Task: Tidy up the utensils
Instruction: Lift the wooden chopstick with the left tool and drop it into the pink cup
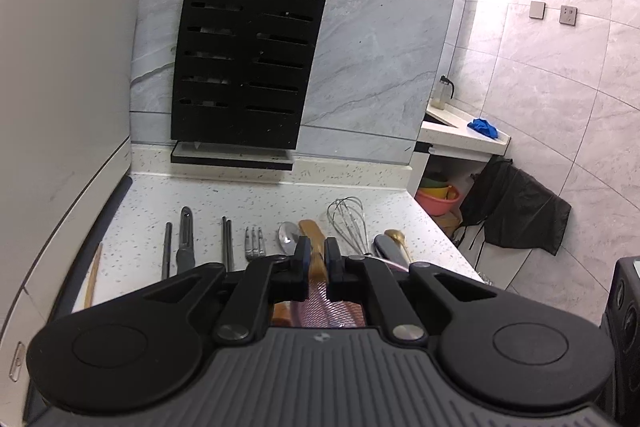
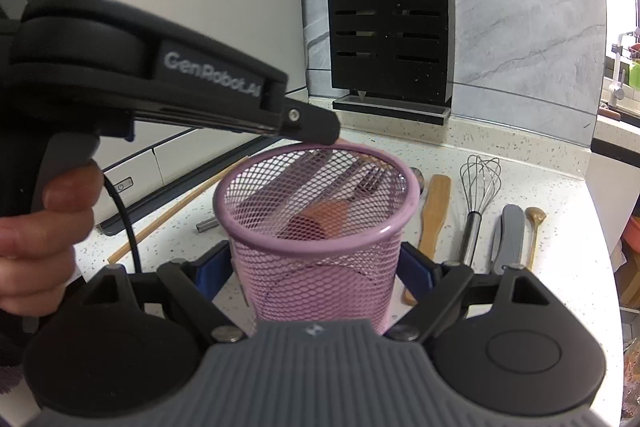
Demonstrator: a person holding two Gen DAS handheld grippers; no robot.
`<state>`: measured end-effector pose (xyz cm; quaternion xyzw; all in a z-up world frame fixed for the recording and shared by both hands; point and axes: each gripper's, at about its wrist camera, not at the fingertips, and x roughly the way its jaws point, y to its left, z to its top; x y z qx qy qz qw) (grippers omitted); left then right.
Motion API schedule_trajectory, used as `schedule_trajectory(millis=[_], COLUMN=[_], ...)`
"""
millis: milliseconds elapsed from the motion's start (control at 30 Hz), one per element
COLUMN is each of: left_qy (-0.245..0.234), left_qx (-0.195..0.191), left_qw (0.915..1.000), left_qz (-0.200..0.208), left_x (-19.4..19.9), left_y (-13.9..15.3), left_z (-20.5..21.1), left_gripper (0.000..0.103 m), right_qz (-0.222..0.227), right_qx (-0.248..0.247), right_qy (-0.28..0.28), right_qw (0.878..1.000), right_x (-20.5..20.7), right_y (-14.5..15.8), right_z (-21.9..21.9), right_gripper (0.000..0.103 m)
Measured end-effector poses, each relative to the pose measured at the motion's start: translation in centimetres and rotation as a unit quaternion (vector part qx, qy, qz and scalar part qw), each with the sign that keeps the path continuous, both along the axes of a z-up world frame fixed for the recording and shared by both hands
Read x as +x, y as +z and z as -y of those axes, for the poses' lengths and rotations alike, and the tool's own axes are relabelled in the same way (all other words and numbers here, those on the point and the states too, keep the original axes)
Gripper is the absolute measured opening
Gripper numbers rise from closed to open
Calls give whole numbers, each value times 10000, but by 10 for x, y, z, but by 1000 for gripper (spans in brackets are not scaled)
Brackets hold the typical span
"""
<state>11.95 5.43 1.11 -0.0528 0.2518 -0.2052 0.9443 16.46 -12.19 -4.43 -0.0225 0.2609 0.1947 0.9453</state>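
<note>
Pink wire-mesh basket [image 2: 320, 267], matt wooden spatula [image 2: 434, 211], shiny steel whisk [image 2: 478, 195].

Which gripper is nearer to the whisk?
Right. The right gripper clasps the basket beside the whisk; the left gripper hovers over the basket's far rim.

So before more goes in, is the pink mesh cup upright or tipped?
Upright: the pink mesh cup stands rim-up, gripped at its sides by the right gripper.
</note>
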Motion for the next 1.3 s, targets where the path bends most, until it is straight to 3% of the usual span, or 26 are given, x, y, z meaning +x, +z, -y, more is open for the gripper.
schedule_trajectory(millis=[233, 400, 500, 667, 900, 1100, 1300], left_qy=[198, 204, -43, -481, -702, -885, -1136], left_qx=[-300, -292, -50, 476, 908, 1099, 810], left_qw=[9993, 9992, 9999, 9964, 9895, 9810, 9687], left_qz=[-35, 203, 106, -507, -882, -1335, -2054], left_x=[-3, -14, -21, -28, -36, -19, 14], left_y=[3, 30, 61, 114, 154, 135, 96], left_z=[-13, -18, -18, -22, -25, -14, -9], left_gripper=[7, 7, 7, 7, 7, 7, 7], right_qz=[6, 5, 2, -7, 8, 6, -39], right_qx=[-2, 1, 11, 35, 10, 8, -8], right_qy=[-16, -13, -10, 21, 35, 41, 49], right_qw=[10000, 10000, 10000, 10000, 10000, 10000, 10000], right_x=[1, -1, -1, 1, 1, 0, 1], right_y=[-1, -1, -2, -3, -3, -3, -2], right_z=[0, 0, 0, 2, 2, 2, 2], right_gripper=[85, 85, 85, 85, 85, 85, 85])
